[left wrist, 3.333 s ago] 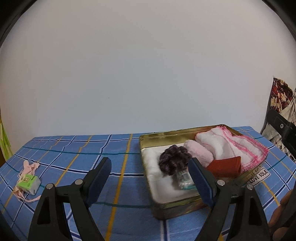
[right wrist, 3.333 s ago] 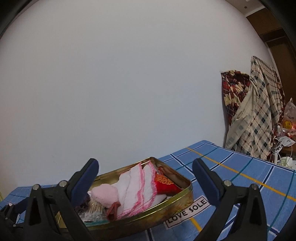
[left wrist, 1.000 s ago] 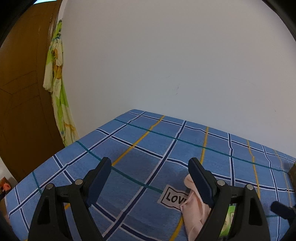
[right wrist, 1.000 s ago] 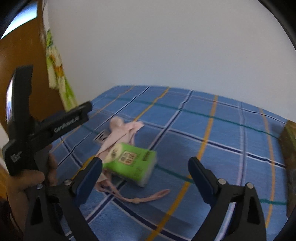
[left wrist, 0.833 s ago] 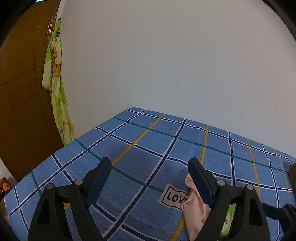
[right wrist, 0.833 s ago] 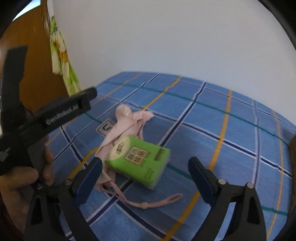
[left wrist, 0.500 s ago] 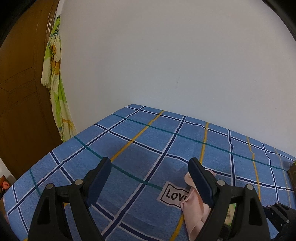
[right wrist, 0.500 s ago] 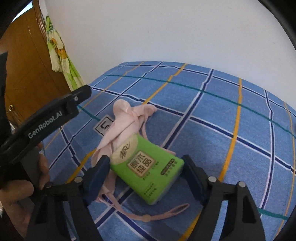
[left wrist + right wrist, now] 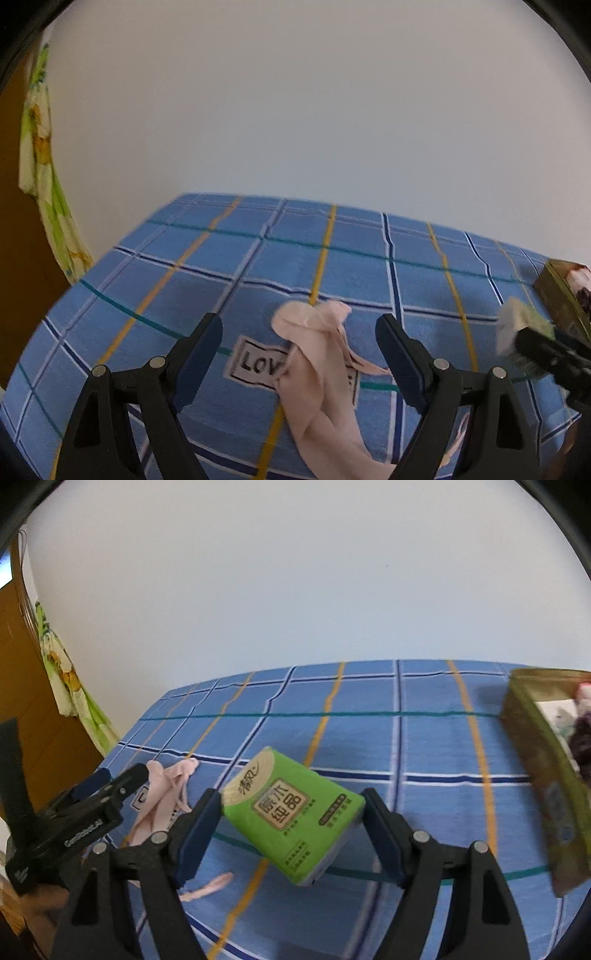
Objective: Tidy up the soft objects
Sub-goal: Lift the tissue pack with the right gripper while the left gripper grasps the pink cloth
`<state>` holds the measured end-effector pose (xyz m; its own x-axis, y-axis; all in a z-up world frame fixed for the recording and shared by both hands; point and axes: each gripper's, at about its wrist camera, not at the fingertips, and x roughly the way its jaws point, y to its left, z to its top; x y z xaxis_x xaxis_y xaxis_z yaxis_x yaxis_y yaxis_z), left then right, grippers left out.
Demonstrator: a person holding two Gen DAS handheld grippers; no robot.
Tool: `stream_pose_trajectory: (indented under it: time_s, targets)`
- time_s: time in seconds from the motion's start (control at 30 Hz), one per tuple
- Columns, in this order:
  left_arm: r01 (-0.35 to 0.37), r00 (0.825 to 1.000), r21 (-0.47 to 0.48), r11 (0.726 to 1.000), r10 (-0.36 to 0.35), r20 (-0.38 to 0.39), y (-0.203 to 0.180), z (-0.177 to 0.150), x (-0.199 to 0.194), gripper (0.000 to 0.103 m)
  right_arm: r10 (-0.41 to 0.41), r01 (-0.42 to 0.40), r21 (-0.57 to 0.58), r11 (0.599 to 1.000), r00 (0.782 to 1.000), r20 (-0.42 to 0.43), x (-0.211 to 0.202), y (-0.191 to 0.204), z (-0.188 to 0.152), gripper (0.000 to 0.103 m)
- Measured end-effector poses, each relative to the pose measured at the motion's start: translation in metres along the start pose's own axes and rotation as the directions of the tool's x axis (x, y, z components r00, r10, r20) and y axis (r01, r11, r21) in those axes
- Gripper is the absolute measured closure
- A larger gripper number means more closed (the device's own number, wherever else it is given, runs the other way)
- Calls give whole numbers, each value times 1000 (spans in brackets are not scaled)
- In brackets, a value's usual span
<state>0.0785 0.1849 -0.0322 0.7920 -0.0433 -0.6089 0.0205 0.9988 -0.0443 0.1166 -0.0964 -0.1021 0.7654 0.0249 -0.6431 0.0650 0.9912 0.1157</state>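
Observation:
My right gripper (image 9: pixel 291 805) is shut on a green tissue pack (image 9: pixel 291 814) and holds it tilted above the blue checked tablecloth (image 9: pixel 369 738). In the left wrist view the pack (image 9: pixel 517 321) shows blurred at the right, off the cloth, near the tin. A crumpled pink cloth with straps (image 9: pixel 314 369) lies on the table, partly over a "LOVE" label (image 9: pixel 258 363). My left gripper (image 9: pixel 298 328) stands open above it, a finger on each side, not touching. From the right wrist view the pink cloth (image 9: pixel 166 786) lies at the left under the left gripper (image 9: pixel 118 775).
A gold tin (image 9: pixel 535 757) with soft items inside stands at the table's right end, also visible as the tin (image 9: pixel 554 284) from the left wrist. A green floral cloth (image 9: pixel 40 166) hangs by a wooden door on the left. White wall behind.
My right gripper closed on the green pack, lifted it off the pink cloth and swung right toward the tin. My left gripper shifted so the pink cloth now lies between its fingers.

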Motion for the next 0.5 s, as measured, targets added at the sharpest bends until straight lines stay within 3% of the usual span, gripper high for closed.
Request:
stream_pose_trajectory:
  time_s: [0.1,0.33,0.37,0.4,0.43,0.5]
  targets:
    - [49,995,-11,999,-49,-84,0,-3,11,16,-31,33,-42,999,999,35,-16,-2,-3,25]
    - [9,985,51,999,0,-171,-15,-9,23,17,-25,29,-67,997,998,58,-37,-9,-11,25]
    - [0,980,66,998,13,-199,-18,-10,28,18,-24,28,-69,997,998,56,-37,-8,-11,25]
    - [-8,977,71,997,23,-214,-18,-10,31,30,-22,26,-74,997,998,50,-37,-8,-12,25]
    - [-16,973,71,997,32,-230,-18,-11,33,35,-20,24,-76,997,999,46,-37,-7,-12,25]
    - [-14,973,51,999,26,-229,-14,-11,31,40,-10,13,-75,997,999,40,-38,-6,-13,25]
